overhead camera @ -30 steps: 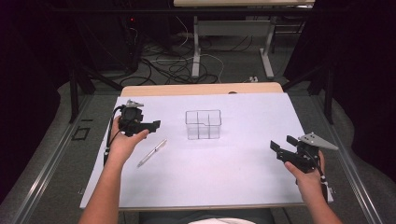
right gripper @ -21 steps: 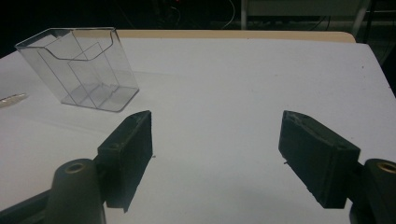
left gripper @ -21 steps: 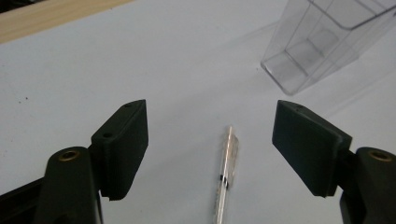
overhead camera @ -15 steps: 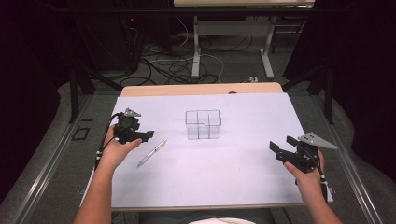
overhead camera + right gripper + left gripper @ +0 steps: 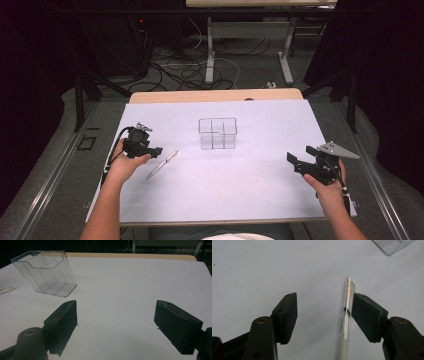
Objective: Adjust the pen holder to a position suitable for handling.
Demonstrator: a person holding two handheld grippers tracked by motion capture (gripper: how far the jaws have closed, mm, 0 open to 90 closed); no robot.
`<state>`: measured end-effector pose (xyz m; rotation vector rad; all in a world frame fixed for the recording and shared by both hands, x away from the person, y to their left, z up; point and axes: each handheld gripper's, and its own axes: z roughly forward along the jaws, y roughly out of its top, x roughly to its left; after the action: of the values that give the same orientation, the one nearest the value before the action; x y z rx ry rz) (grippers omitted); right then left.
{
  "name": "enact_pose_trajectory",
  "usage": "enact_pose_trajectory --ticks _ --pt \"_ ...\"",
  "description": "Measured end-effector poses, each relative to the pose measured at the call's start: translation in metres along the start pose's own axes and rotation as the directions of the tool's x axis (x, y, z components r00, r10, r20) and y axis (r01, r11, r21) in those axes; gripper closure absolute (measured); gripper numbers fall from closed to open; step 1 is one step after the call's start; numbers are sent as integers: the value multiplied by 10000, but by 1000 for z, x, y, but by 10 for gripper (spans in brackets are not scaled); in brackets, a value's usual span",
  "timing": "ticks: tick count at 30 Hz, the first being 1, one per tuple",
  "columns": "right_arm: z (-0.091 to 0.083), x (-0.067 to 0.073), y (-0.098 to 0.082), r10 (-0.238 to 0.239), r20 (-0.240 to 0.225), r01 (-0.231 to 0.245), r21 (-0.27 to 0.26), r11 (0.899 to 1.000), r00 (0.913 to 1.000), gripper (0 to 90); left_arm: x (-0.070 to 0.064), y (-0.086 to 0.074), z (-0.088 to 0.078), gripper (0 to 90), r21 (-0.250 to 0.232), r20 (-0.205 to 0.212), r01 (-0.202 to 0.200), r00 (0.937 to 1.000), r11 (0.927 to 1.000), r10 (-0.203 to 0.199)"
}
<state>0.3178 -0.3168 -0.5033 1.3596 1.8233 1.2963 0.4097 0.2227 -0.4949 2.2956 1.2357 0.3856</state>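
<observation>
A clear-barrelled pen [image 5: 162,164] lies on the white table cover [image 5: 250,190], left of a clear plastic divided box [image 5: 217,133]. My left gripper [image 5: 156,150] hangs low over the pen. In the left gripper view the pen [image 5: 345,315] lies between the jaws of my left gripper [image 5: 324,315], close against the right-hand one and well apart from the other. These jaws have just been closing and are open. My right gripper [image 5: 298,162] hovers near the table's right edge; its jaws have just been opening, and my right gripper [image 5: 115,325] stands open around nothing.
The clear box [image 5: 47,272] stands upright and empty, far ahead and left of the right jaws. A corner of the box [image 5: 392,245] is beyond the pen tip. A wooden table edge [image 5: 215,95] runs along the back, with cables on the floor behind.
My left hand has come down toward the table and the pen, its jaws narrowing. The right hand has stayed in place, its jaws a little wider.
</observation>
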Motion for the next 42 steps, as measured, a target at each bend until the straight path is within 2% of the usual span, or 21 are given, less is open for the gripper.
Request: enact_pose_trajectory --ticks 4,5,8,12,18,23,29,36,37,39,42 --pt "0 2 0 56 -84 -56 83 10000 9999 181 -6 1 6 445 424 200 -206 9996 9989 198" --pt "1 1 -1 -66 -59 66 18 10000 10000 181 -8 1 8 458 548 234 -231 9995 9982 219" --pt "1 2 -1 -45 -78 45 19 10000 10000 181 -11 0 14 498 1016 135 -159 9998 9947 146" --pt "0 2 -1 30 -92 -30 54 10000 10000 181 -15 -1 20 552 1263 225 -12 9997 9920 -17" --pt "1 0 -1 -51 -101 52 105 9999 9999 181 -17 -3 25 609 1721 325 -124 9994 9850 69" --pt "0 1 -1 24 -59 -23 204 9998 10000 182 -17 -6 28 637 1900 414 -112 9991 9817 34" --pt "1 0 -1 64 -72 -63 117 9999 10000 181 -18 -7 31 664 2220 459 -293 9988 9746 196" --pt "1 0 -1 93 -61 -93 119 9999 9999 182 -18 -8 32 688 2345 495 -323 9985 9716 213" --pt "1 0 -1 89 -60 -88 121 9999 9999 181 -17 -9 32 689 2471 509 -344 9984 9684 225" --pt "1 0 -1 96 -71 -95 117 9999 9999 182 -18 -9 33 691 2463 546 -382 9982 9684 254" --pt "1 0 -1 99 -56 -98 121 9999 9999 182 -19 -10 33 701 2625 600 -414 9978 9640 265"
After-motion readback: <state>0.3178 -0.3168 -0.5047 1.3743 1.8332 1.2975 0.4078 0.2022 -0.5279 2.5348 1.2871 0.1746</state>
